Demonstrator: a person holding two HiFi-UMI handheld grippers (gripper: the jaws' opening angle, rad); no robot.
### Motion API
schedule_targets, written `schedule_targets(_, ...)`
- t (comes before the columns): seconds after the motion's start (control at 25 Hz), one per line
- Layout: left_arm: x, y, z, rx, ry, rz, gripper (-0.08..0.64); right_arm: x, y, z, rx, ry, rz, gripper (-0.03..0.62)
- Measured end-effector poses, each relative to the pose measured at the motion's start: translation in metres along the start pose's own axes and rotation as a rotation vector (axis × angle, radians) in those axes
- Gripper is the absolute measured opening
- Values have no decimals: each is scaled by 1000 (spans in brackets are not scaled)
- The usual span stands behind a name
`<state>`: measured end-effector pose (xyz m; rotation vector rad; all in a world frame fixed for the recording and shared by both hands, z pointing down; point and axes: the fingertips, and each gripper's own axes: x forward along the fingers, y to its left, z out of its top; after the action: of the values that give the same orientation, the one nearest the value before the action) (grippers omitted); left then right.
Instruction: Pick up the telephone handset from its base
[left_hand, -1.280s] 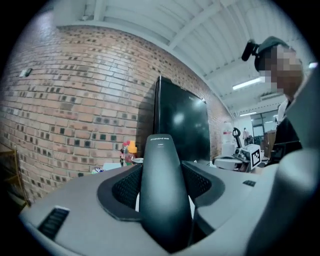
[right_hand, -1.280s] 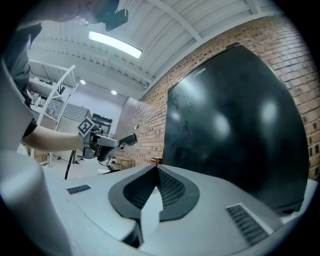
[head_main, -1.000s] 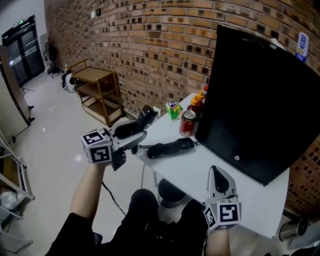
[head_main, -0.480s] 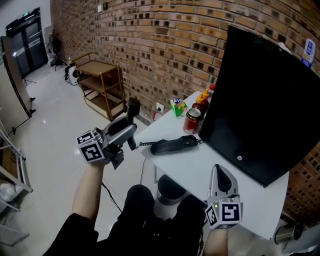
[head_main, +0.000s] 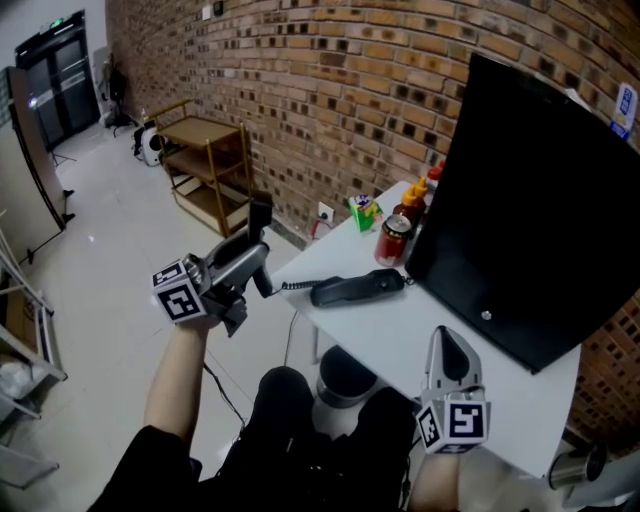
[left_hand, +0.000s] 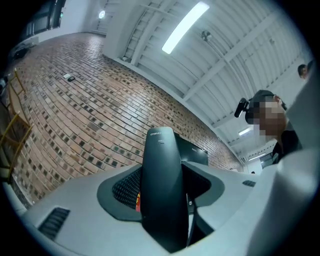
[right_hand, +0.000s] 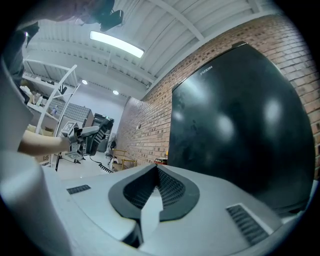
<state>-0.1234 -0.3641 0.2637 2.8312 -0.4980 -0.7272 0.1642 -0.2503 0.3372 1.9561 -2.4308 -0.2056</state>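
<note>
- Gripping the telephone handset, the left gripper has its jaws spread wide around the dark body, one pad pressed to each side.
- In the left gripper view, the handset stands upright between the jaws, its rounded end rising past the tips.
- The handset is in the air, off the edge of the white table, apart from the base.
- The base lies flat on the table, to the right of the left gripper and slightly beyond it.
- A coiled cord runs from below the left gripper across to the base.
- The right gripper sits over the near part of the table, jaws drawn together with nothing between them.
- Ahead of the right gripper and to its right, a large black panel leans against the brick wall.
- Beyond the base stand a red can, sauce bottles and a small green box.
- Far beyond the left gripper, a wooden cart stands on the floor by the wall.
</note>
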Motion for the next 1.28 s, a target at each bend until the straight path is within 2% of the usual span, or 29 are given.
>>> schedule_targets(0.36, 4, 3, -6, -18, 30, -29, 252, -5, 4, 8, -24, -3, -13, 9)
schedule_targets(0.56, 3, 3, -3, 17, 32, -17, 252, -7, 6, 6, -31, -2, -5, 9)
schedule_targets(0.72, 4, 2, -6, 1, 35, -32, 252, -8, 7, 9, -33, 3, -9, 9)
schedule_targets(0.88, 4, 1, -6, 30, 54, -22, 252, -10, 8, 9, -28, 4, -12, 9)
schedule_targets(1.28, 10, 6, -5, 44, 74, -18, 252, -9, 0, 14, -43, -2, 12, 9)
